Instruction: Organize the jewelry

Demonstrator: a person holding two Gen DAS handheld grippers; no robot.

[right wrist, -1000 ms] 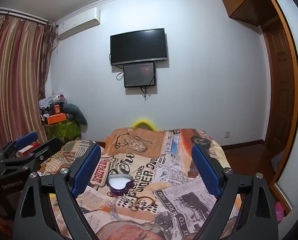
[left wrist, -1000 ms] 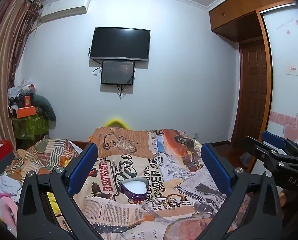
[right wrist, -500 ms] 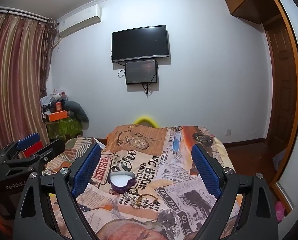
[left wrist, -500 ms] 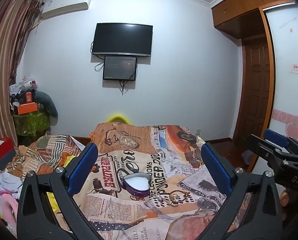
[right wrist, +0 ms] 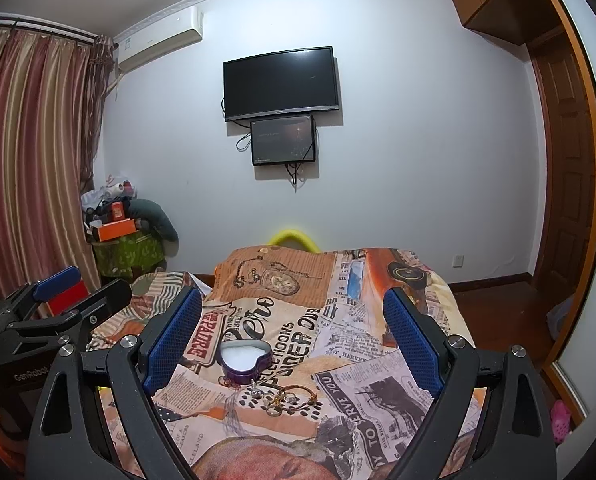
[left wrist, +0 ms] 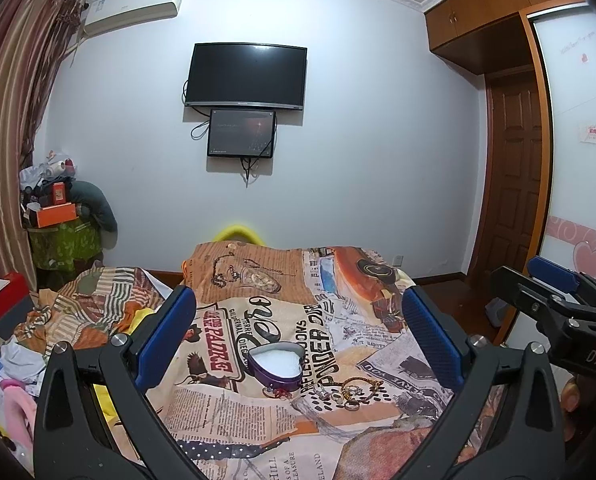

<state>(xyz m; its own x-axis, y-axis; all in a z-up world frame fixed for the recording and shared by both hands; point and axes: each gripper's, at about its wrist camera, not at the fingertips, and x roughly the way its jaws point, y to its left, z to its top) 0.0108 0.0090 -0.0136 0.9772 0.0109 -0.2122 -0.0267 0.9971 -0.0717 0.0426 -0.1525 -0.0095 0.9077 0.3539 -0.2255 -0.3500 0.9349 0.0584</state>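
A newspaper-print bed [left wrist: 258,412] carries a heart-shaped box [left wrist: 274,364] beside loose jewelry [left wrist: 349,392].

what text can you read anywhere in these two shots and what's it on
"DAS": right gripper's body, left wrist view.
"GenRobot": left gripper's body, right wrist view.
"PADRE", "POWDER", "TO SERVE YOU", "HARVEY": printed bedspread.
Fine newsprint, air conditioner label, wall sticker: too small to read.

In the lower middle of both views we see a purple heart-shaped box [left wrist: 274,364] [right wrist: 245,361], open, with a white lining, lying flat. Just below and right of it lies a small heap of jewelry [left wrist: 347,392] [right wrist: 288,396]: a gold bracelet, some rings and small silver pieces.
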